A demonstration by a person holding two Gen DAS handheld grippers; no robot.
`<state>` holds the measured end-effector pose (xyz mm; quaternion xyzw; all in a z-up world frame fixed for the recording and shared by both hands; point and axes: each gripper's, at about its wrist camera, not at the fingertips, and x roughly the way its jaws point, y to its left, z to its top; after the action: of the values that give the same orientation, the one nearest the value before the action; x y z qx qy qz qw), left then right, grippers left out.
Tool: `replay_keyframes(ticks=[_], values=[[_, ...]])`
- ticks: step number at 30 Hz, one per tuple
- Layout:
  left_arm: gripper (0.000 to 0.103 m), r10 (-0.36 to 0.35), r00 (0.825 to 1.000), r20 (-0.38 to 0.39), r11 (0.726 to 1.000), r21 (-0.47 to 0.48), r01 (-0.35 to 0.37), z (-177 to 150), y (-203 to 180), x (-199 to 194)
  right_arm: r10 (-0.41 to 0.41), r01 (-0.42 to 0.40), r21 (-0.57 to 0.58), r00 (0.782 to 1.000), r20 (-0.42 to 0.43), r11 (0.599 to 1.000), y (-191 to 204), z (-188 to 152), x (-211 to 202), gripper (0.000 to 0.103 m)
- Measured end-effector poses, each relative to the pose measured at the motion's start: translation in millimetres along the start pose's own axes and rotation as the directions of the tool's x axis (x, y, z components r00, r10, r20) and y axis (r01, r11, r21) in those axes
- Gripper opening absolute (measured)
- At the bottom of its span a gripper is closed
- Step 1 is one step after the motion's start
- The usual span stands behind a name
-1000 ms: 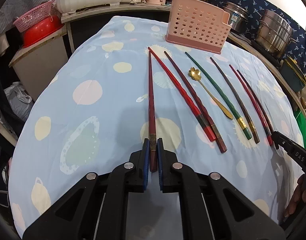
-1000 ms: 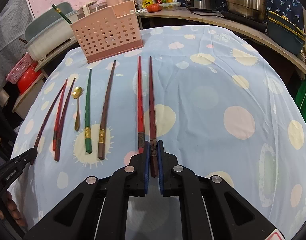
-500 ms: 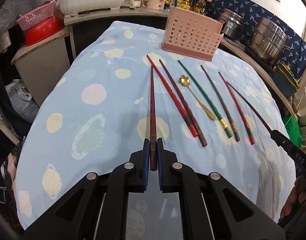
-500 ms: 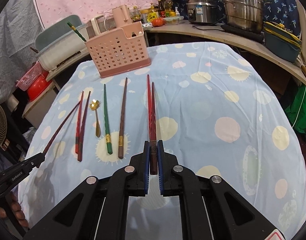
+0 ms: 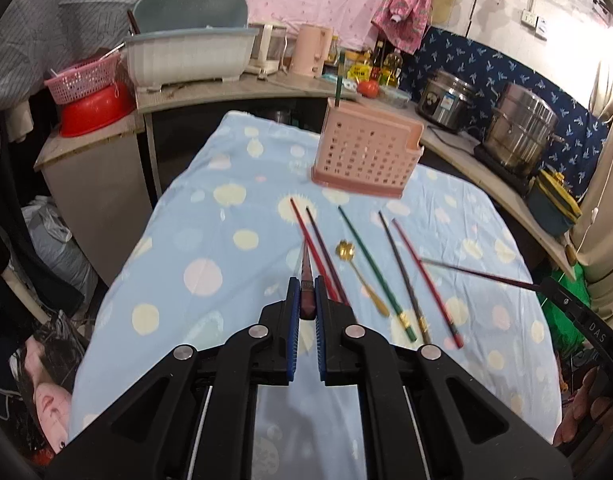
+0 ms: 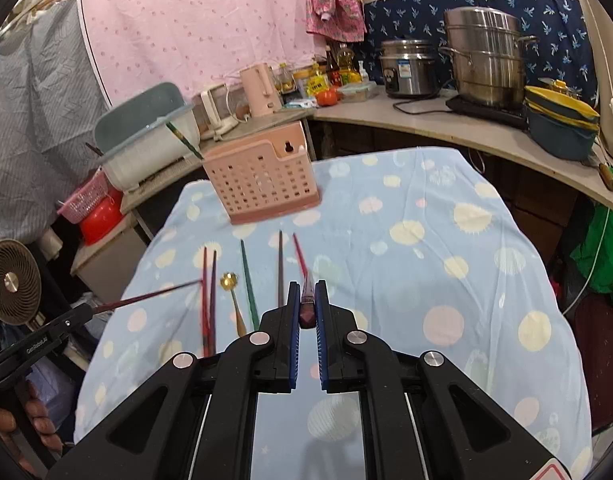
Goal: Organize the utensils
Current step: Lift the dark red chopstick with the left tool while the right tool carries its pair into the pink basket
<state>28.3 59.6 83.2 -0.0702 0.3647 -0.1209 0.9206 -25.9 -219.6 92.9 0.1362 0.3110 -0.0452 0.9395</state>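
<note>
My left gripper [image 5: 305, 294] is shut on a dark red chopstick [image 5: 306, 270] and holds it lifted above the table, tip pointing away. My right gripper [image 6: 306, 300] is shut on another dark red chopstick [image 6: 306, 286], also lifted. Each held chopstick shows in the other view: the right one at the right edge [image 5: 478, 275], the left one at the left [image 6: 146, 298]. Several chopsticks lie in a row on the blue dotted cloth [image 5: 210, 240], among them a green one [image 5: 370, 268] next to a gold spoon [image 5: 360, 276]. A pink perforated utensil basket [image 5: 366, 158] stands at the far end, a green chopstick in it.
Counters ring the table: a white tub [image 5: 190, 56] and red bowl [image 5: 94, 110] at left, steel pots [image 5: 522, 130] at right. A fan [image 6: 12, 284] stands left of the table.
Both grippers have risen and pulled back with their chopsticks, lifting them off the cloth. The views now look more level at the basket and counters.
</note>
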Motion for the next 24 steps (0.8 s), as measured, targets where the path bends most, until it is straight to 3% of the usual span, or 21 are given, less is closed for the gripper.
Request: replay_keyframes(ticks=[13,24], values=[[0.007,-0.026,0.992,0.126,0.999,0.047,0.02,83,-30,-18,0.03,-0.026,-0.034,0.993,0.114,0.999,14,67,-10,0.007],[0.007,-0.071,0.961,0.266,0.994,0.099,0.047,174,-69,-18,0.042,-0.022,-0.097,0.978,0.205,0.995,30,142,8,0.007]])
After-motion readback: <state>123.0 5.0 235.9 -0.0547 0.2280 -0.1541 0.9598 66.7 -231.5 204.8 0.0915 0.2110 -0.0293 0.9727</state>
